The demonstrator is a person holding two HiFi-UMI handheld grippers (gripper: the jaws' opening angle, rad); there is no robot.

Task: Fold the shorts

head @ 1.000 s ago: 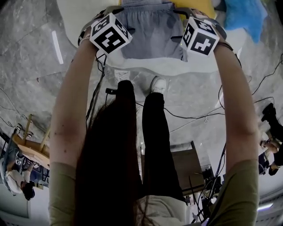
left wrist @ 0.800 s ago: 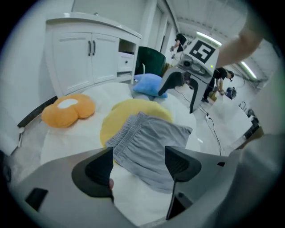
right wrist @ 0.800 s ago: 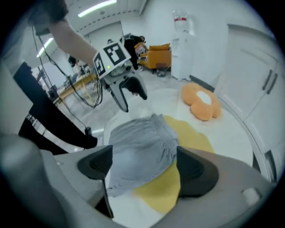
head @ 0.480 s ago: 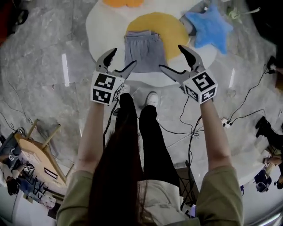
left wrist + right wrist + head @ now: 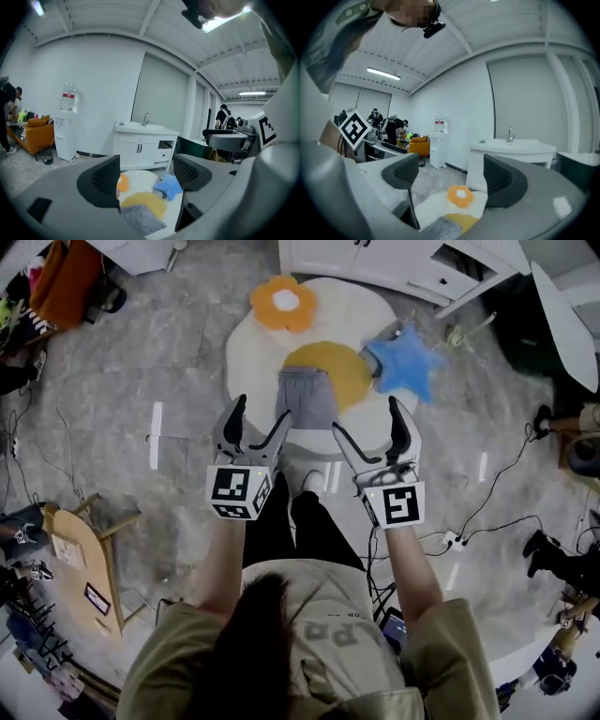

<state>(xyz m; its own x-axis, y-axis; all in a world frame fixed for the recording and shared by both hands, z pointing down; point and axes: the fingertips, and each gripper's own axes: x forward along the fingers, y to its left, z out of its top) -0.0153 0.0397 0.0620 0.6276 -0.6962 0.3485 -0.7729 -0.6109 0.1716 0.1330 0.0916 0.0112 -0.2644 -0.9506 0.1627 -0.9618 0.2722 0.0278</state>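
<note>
The person stands on a grey marbled floor (image 5: pixel 141 362) and holds both grippers out in front at about the same height, well above the floor and touching nothing. The left gripper (image 5: pixel 262 411) has its jaws spread wide. Its own view shows only the room in the gap between them: a white sink cabinet (image 5: pixel 140 146), a water dispenser (image 5: pixel 66 121) against the wall and an orange sofa (image 5: pixel 33 133) at the far left. The right gripper (image 5: pixel 366 416) is also wide open with nothing in its jaws, and its marker cube (image 5: pixel 394 505) faces up toward the head camera. The grey shorts (image 5: pixel 306 397) lie on the floor ahead of the person's feet as a compact rectangle, waistband at the far edge. They rest on a white egg-shaped rug (image 5: pixel 246 348), partly over its round yellow centre (image 5: pixel 349 369). In the head view they show between the two grippers, well apart from both. An orange flower cushion (image 5: pixel 284 303) sits at the rug's far left edge, and a blue star cushion (image 5: pixel 405 362) lies at the rug's right side, just beside the yellow patch. Black cables (image 5: pixel 487 498) trail over the floor to the person's right, and a wooden chair (image 5: pixel 80 549) stands at the left.
</note>
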